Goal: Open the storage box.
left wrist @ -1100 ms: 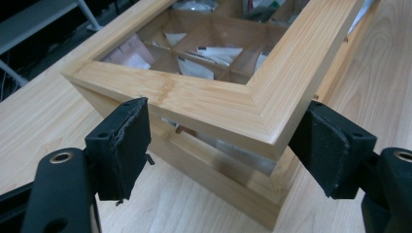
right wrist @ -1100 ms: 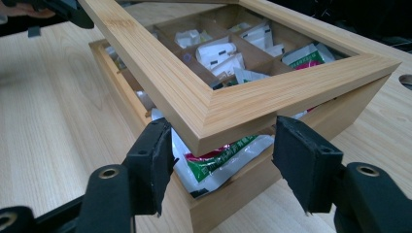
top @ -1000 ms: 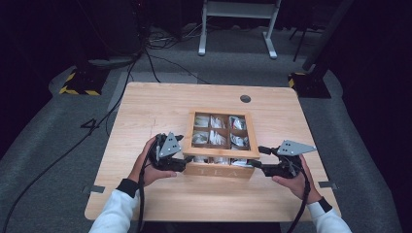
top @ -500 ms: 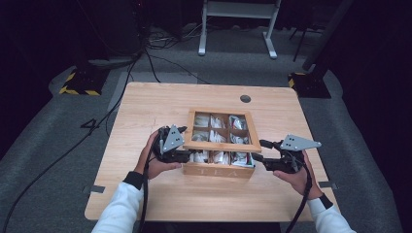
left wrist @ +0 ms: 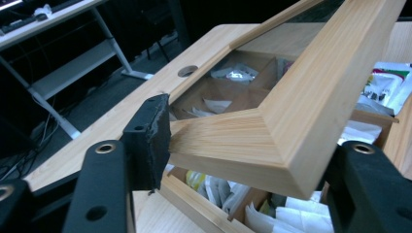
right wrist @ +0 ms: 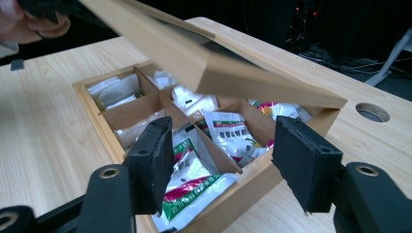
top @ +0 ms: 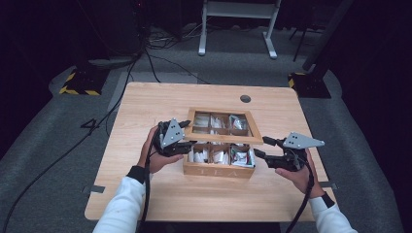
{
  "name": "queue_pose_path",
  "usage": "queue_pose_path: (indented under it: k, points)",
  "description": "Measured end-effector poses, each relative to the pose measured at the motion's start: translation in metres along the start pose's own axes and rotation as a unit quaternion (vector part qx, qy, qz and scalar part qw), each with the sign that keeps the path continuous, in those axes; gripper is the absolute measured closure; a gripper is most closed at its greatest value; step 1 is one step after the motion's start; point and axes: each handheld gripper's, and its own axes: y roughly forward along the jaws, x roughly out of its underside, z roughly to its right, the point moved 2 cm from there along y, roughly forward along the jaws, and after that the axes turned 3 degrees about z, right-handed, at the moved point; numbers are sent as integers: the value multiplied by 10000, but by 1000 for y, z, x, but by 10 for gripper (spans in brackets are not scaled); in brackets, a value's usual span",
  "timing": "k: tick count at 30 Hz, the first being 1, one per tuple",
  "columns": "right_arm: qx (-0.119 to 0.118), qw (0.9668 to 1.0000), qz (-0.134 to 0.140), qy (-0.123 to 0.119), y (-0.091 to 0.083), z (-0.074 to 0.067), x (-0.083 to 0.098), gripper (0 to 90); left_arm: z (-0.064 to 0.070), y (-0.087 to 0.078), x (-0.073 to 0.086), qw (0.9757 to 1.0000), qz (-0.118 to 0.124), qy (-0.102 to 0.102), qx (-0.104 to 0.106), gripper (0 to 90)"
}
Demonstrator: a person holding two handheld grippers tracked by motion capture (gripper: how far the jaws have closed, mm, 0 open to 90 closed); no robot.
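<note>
Gripping the lid [top: 221, 127] by its near left corner, the left gripper [top: 187, 145] has just closed, while the right gripper [top: 260, 147] waits open beside the tea box [top: 218, 170].

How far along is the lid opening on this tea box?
Partly done: the lid is already lifted off the tea box, its front edge raised above the sachets. In hand: the left hand-held gripper, jaws just closing, clamps the lid's front corner. The right hand-held gripper waits open by the box. Left: swinging the lid fully back.
</note>
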Motion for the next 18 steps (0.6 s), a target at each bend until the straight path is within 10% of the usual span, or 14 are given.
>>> queue_pose_path:
  k: [18]
  points:
    - [82, 9999, -101, 96, -10, 13, 15, 392, -21, 4, -21, 9997, 221, -64, 49, 509]
